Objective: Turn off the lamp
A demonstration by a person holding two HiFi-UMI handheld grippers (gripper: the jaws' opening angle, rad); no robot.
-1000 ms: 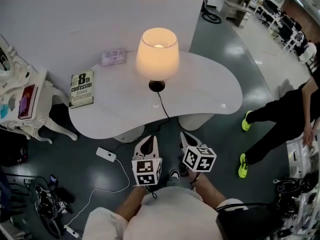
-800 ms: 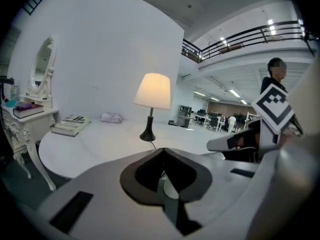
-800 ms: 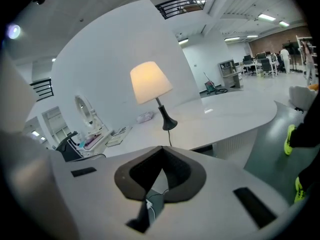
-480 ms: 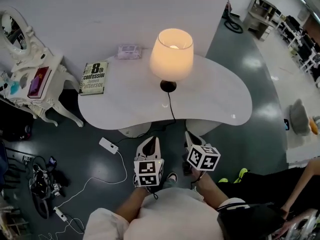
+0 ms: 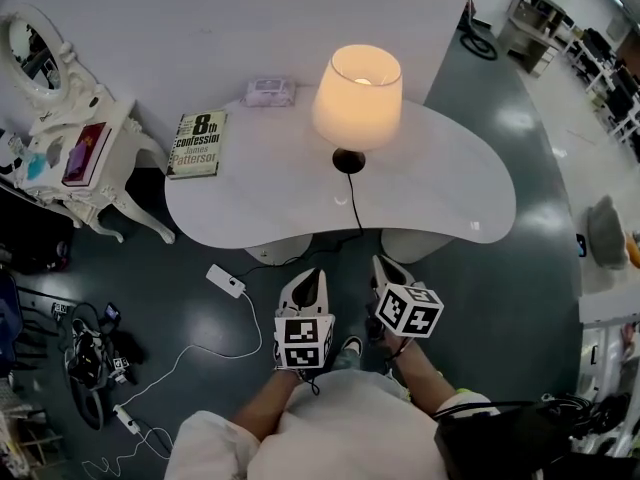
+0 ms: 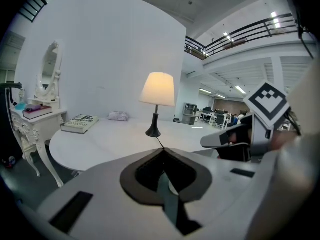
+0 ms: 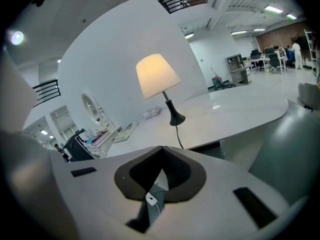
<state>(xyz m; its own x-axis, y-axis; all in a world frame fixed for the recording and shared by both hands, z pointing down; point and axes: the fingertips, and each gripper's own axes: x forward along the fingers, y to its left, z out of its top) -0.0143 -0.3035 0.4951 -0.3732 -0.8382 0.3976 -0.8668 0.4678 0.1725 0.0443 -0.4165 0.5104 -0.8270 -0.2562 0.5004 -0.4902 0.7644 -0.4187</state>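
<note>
At the near edge of a white table (image 5: 440,203), a person holds two grippers just short of the surface, above a dark floor. The lamp (image 5: 357,93) stands lit around the middle of the table, its shade glowing. The left gripper (image 5: 317,274) and right gripper (image 5: 381,264) are both clenched and empty, jaw tips meeting on nothing. From the head view, the cord (image 5: 353,203) runs from the lamp's base over the near edge, and a white plug block (image 5: 226,281) lies on the floor. That view also looks down on a book (image 5: 197,145) at the left back corner and a tissue pack (image 5: 270,92) at the back edge. Only the left gripper view catches the right gripper side-on, marker cube on top. The right gripper view shows the lamp tilted, with the table's right end beyond it.
</note>
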